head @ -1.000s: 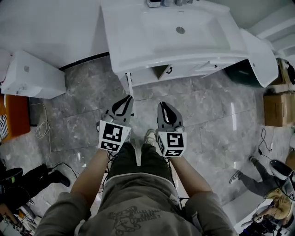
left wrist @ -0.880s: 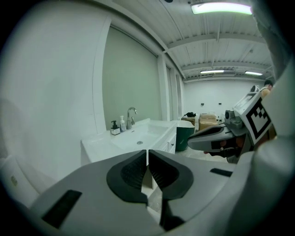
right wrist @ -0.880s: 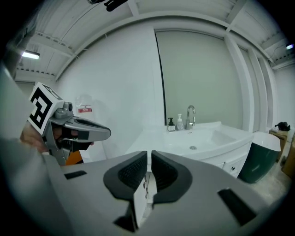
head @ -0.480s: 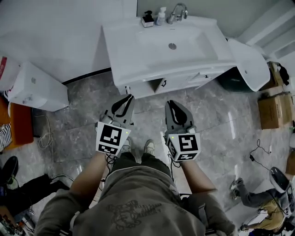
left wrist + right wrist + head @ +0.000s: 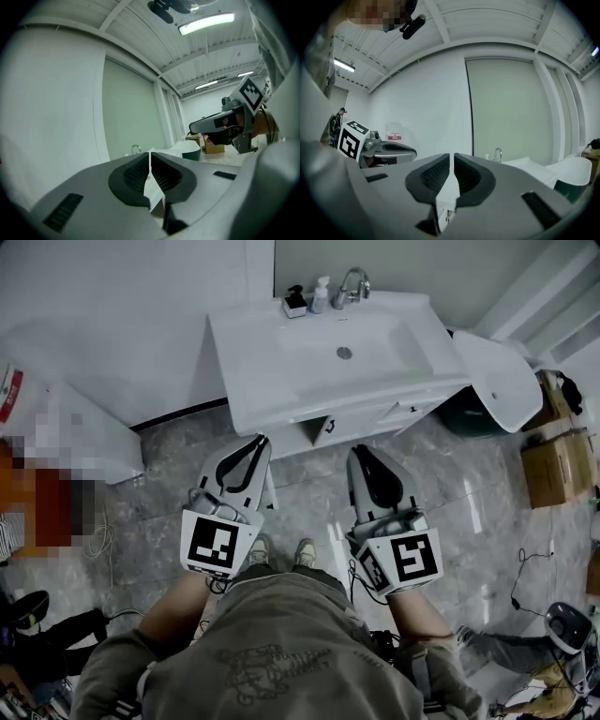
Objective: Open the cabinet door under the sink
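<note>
The white sink vanity (image 5: 281, 381) stands at the top of the head view, with a faucet (image 5: 352, 282) at its back edge. Its cabinet front (image 5: 366, 416) faces me, and a small dark handle (image 5: 331, 426) shows on it. A thin white panel edge (image 5: 271, 486) sticks out from the front beside my left gripper (image 5: 262, 440). That gripper is shut and empty, a short way before the cabinet's left part. My right gripper (image 5: 360, 451) is also shut and empty, just below the handle and apart from it. Both gripper views show pads pressed together (image 5: 150, 161) (image 5: 451, 164).
A white tub-like basin (image 5: 497, 371) leans at the vanity's right over a dark bin (image 5: 467, 407). Cardboard boxes (image 5: 553, 465) sit at the far right. A person's legs (image 5: 506, 648) lie on the floor at lower right. Cables (image 5: 98, 540) trail at the left.
The vanity has slid up and farther off in the head view. Both grippers have dropped lower and spread slightly apart. They stay shut.
</note>
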Available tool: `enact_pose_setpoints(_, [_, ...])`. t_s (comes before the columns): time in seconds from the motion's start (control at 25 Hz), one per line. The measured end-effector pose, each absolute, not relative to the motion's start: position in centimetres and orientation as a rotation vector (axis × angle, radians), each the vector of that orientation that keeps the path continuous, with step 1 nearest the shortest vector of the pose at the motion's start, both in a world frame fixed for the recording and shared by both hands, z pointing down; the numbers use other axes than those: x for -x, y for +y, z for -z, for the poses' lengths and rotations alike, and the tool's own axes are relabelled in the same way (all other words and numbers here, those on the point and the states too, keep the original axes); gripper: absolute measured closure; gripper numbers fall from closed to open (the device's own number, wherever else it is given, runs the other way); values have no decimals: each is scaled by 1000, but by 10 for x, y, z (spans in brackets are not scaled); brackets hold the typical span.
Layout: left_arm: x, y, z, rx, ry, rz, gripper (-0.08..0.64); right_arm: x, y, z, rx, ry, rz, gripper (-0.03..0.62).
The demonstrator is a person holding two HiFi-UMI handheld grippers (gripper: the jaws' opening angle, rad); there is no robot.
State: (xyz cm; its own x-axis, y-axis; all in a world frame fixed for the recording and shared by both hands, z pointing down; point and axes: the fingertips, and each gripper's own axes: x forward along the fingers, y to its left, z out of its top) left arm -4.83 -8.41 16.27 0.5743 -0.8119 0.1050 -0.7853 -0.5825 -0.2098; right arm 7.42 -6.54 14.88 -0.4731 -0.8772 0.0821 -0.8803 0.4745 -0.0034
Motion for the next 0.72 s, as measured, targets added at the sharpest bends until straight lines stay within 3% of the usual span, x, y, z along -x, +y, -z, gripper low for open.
enact_pose_setpoints(0.32, [54,-67,-110,2598,1313,228,534,-79,-41,-87,-1573,-2649,170,548])
enact_pose_setpoints(0.72, [57,-65,-96,2562,1307,230,534,-71,-23,-64,-1502,-2787,202,548])
